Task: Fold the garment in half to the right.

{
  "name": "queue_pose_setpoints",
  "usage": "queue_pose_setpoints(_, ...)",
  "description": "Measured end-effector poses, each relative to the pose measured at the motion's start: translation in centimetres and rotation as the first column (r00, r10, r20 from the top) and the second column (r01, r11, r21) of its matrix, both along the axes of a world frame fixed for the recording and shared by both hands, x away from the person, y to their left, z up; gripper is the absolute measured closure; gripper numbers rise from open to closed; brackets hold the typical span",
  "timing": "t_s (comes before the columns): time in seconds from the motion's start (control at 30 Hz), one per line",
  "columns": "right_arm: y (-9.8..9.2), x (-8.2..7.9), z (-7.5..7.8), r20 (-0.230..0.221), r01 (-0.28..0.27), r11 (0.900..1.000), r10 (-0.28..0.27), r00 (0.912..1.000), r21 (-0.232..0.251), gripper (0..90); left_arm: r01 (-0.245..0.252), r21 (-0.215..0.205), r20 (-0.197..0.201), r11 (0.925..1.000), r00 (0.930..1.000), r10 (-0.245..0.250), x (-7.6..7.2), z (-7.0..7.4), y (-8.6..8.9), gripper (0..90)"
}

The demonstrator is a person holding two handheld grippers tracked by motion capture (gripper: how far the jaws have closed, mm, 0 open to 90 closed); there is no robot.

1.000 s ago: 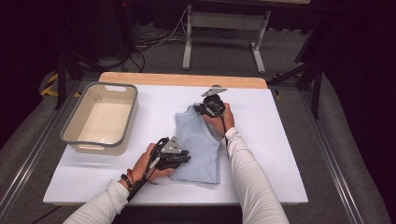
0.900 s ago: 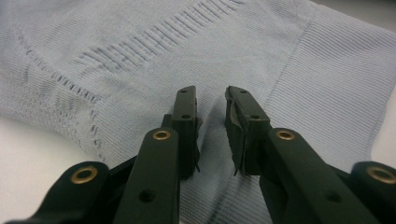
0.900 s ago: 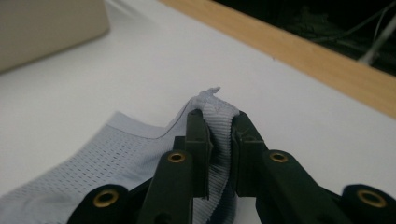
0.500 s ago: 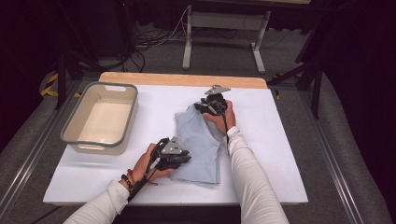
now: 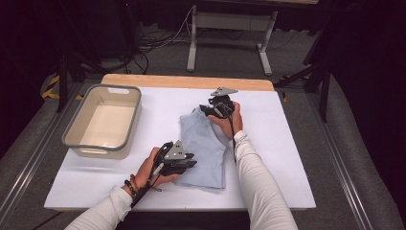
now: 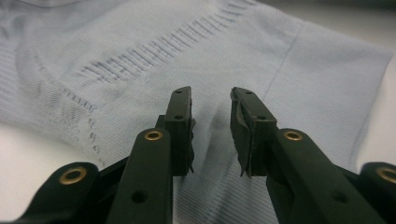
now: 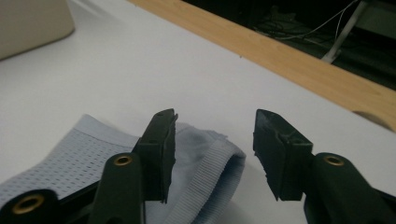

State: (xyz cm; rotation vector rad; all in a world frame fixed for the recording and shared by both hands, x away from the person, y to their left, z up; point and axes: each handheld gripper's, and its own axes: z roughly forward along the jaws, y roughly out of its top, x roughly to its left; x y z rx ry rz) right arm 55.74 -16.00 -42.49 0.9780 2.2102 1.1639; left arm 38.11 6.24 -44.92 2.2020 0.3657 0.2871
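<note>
A light blue knit garment [image 5: 206, 148] lies folded on the white table top [image 5: 287, 158]. My left gripper [image 5: 191, 160] rests at its near left edge. Its jaws have just been opening and stand a little apart over the fabric [image 6: 140, 56], with a small pucker of cloth between the pads, which do not press on it. My right gripper [image 5: 203, 109] is at the garment's far edge. Its jaws have just been opening too and stand wide over the ribbed hem [image 7: 219, 163], which lies loose on the table below them.
A beige bin with a grey rim [image 5: 95, 151] stands on the left part of the table. A wooden strip [image 5: 186, 81] runs along the far edge. Beyond it are a dark floor, cables and a metal stand [image 5: 194, 43].
The right gripper's jaws have spread and let the garment's far edge drop onto the table. The left hand has stayed where it was at the near edge.
</note>
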Motion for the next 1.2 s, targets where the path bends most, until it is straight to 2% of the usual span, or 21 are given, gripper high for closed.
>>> queue_pose_setpoints(0.1, -0.3, -1.0, 1.3, 0.008, -0.022, 0.999, 0.021, 0.9997, 0.039, 67.9, 0.003, -0.014, 0.018, 0.9999, 0.9998, -0.002, -0.2, 0.8, 0.6, 70.3)
queue_pose_setpoints(0.13, -0.3, -1.5, 1.8, 0.021, -0.042, 0.998, 0.041, 0.9989, 0.040, 73.9, 0.001, -0.020, 0.017, 0.9998, 0.9999, -0.001, -0.2, 0.9, 0.8, 71.1)
queue_pose_setpoints(0.27, -0.5, -3.2, 2.9, 0.048, -0.080, 0.997, 0.080, 0.9956, 0.009, 85.0, 0.005, -0.018, 0.037, 0.9998, 0.9993, -0.005, -0.2, 1.7, 1.9, 78.3)
queue_pose_setpoints(0.43, -1.2, -5.6, 4.0, 0.071, -0.100, 0.995, 0.100, 0.9925, -0.001, 90.0, 0.001, -0.038, 0.049, 0.9993, 0.9988, 0.001, 0.0, 2.2, 2.6, 86.9)
queue_pose_setpoints(0.53, -1.3, -7.8, 4.5, 0.102, -0.110, 0.993, 0.115, 0.9882, -0.053, 90.0, -0.002, -0.044, 0.050, 0.9990, 0.9988, 0.004, 0.2, 2.2, 2.4, 89.4)
queue_pose_setpoints(0.63, -1.5, -9.9, 4.8, 0.132, -0.127, 0.989, 0.136, 0.9818, -0.078, 90.0, -0.004, -0.046, 0.060, 0.9990, 0.9981, 0.007, 0.8, 2.4, 2.2, 89.4)
queue_pose_setpoints(0.67, -1.6, -11.0, 4.7, 0.137, -0.139, 0.987, 0.149, 0.9794, -0.079, 90.0, -0.009, -0.046, 0.065, 0.9989, 0.9978, 0.012, 1.0, 2.5, 2.1, 89.4)
queue_pose_setpoints(0.83, -2.0, -13.7, 3.5, 0.124, -0.167, 0.981, 0.178, 0.9762, -0.095, 90.0, -0.022, -0.046, 0.078, 0.9987, 0.9966, 0.026, 2.2, 2.7, 1.3, 87.6)
queue_pose_setpoints(0.87, -2.0, -14.1, 3.2, 0.119, -0.170, 0.980, 0.181, 0.9762, -0.103, 90.0, -0.031, -0.032, 0.087, 0.9990, 0.9956, 0.034, 2.4, 2.5, 1.1, 86.9)
queue_pose_setpoints(0.93, -1.9, -14.9, 2.5, 0.129, -0.162, 0.974, 0.183, 0.9746, -0.155, 90.0, -0.039, 0.011, 0.106, 0.9992, 0.9936, 0.037, 2.5, 2.1, 0.6, 86.4)
queue_pose_setpoints(0.97, -1.9, -15.1, 2.2, 0.128, -0.162, 0.972, 0.184, 0.9746, -0.168, 90.0, -0.029, 0.040, 0.107, 0.9988, 0.9940, 0.025, 2.6, 1.8, 0.3, 86.1)
queue_pose_setpoints(1.0, -2.0, -15.3, 1.6, 0.114, -0.169, 0.969, 0.191, 0.9749, -0.181, 90.0, -0.034, 0.049, 0.102, 0.9982, 0.9944, 0.029, 2.6, 1.5, 0.0, 85.6)
queue_pose_setpoints(1.07, -2.1, -15.5, 0.7, 0.097, -0.170, 0.967, 0.190, 0.9769, -0.191, 90.0, -0.028, 0.076, 0.098, 0.9967, 0.9950, 0.021, 2.6, 1.1, -0.3, 85.5)
queue_pose_setpoints(1.2, -2.7, -15.5, -0.9, 0.069, -0.158, 0.970, 0.173, 0.9826, -0.184, 90.0, -0.028, 0.106, 0.080, 0.9940, 0.9966, 0.020, 2.8, 0.5, -0.6, 87.0)
